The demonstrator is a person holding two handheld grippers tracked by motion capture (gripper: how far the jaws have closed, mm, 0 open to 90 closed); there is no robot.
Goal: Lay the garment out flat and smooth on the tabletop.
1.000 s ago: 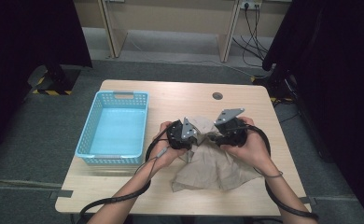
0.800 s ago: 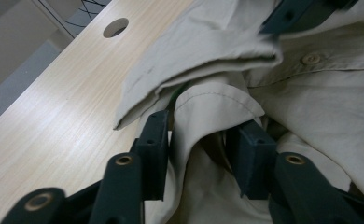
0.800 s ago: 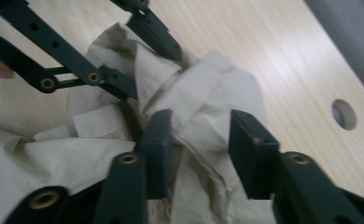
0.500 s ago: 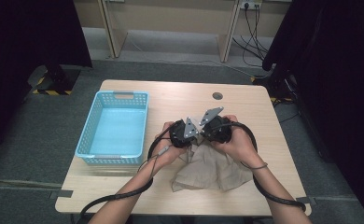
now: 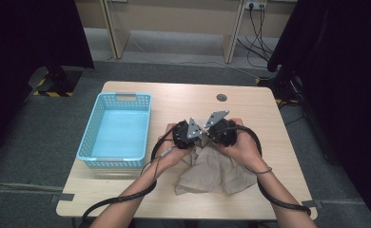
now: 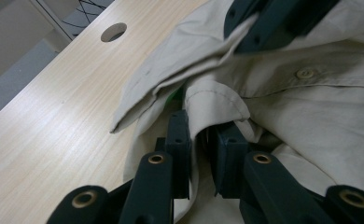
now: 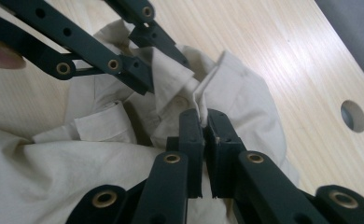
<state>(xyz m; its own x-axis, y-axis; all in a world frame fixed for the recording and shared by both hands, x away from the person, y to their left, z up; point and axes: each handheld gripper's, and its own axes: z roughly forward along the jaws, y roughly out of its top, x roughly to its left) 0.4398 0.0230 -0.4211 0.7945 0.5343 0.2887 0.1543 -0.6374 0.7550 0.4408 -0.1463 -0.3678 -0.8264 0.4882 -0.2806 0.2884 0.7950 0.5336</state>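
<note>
On the pale wooden bench (image 5: 269,142), seen from the high view, a crumpled beige shirt (image 5: 212,171) lay right of a light-blue lattice basket (image 5: 114,130), with the left gripper (image 5: 187,135) and right gripper (image 5: 219,133) close together at its far edge. Along the left gripper view, its jaws had just been closing and pinched a stitched fold beside a small button (image 6: 305,73). Along the right gripper view, its jaws, also just closing, clamped a thin cloth edge, near a round hole (image 7: 353,116).
</note>
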